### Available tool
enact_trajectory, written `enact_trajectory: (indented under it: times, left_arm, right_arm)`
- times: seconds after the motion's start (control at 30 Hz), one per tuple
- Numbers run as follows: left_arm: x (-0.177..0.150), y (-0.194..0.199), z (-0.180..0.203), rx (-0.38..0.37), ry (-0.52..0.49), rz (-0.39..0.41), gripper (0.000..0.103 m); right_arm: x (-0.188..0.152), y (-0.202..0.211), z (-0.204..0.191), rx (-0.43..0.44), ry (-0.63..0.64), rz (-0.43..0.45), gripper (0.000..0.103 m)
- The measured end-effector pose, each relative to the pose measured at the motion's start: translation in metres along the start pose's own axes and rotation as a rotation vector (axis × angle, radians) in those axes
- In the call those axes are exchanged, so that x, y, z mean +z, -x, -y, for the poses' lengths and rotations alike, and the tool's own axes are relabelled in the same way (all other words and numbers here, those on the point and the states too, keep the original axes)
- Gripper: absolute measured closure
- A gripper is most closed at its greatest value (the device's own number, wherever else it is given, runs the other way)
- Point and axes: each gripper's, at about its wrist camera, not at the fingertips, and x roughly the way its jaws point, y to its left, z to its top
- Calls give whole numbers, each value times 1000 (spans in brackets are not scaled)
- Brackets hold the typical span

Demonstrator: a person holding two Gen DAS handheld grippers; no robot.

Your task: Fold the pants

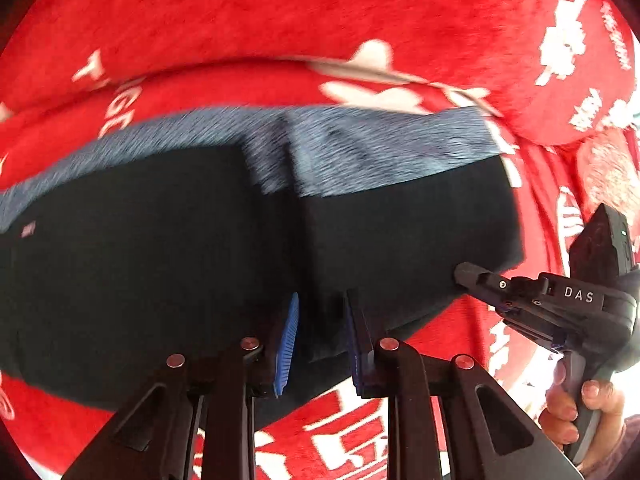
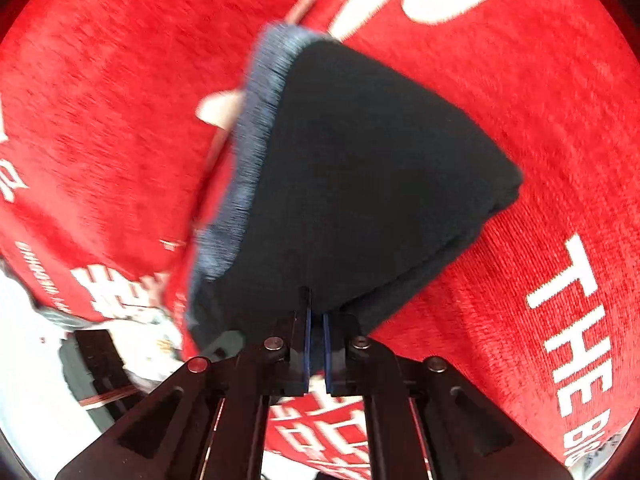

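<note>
The pants (image 1: 200, 248) are black with a grey-blue waistband (image 1: 360, 152), folded into a thick stack on a red blanket (image 1: 240, 20). My left gripper (image 1: 320, 340) grips the near edge of the stack, blue pads pressed on the cloth. My right gripper (image 2: 316, 344) is shut on the pants (image 2: 360, 168) at a corner; it also shows in the left wrist view (image 1: 464, 272) at the stack's right edge. The waistband (image 2: 256, 152) runs along the left of the stack in the right wrist view.
The red blanket (image 2: 520, 100) with white lettering covers the whole surface. A folded ridge of blanket (image 1: 280, 76) lies behind the pants. A white floor with a dark object (image 2: 92, 372) shows at the lower left of the right wrist view.
</note>
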Motion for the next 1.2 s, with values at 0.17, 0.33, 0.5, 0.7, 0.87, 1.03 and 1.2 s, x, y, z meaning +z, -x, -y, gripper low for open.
enact_trajectory:
  times: [0.17,0.33,0.5,0.7,0.87,1.03,1.2]
  left_arm:
    - [2,19,-10,72,36,77,39]
    - [14,22,-12,36,48,47,39]
    - [29,26,1,-6,41,68,39]
    - [57,11,33,-12,-13,88,39]
    - [45,-24,19,49,19,20,39]
    - [32,-9,3,67,18,19,39]
    - [23,17,-17,163,34,65,39]
  right_arm:
    - [0,-6,-15,-55,97,-12,93]
    - [-10,4,-43,-96,230,-85,83]
    - [0,32,-80,-135,415,35,82]
    - [78,32,-86,-193,383,164,82]
    - [106,-23,-64,-226,323,13,82]
    - [84,-32,-75,-160,334,-26,83]
    - [41,-55,-126,-157,479,-104,33]
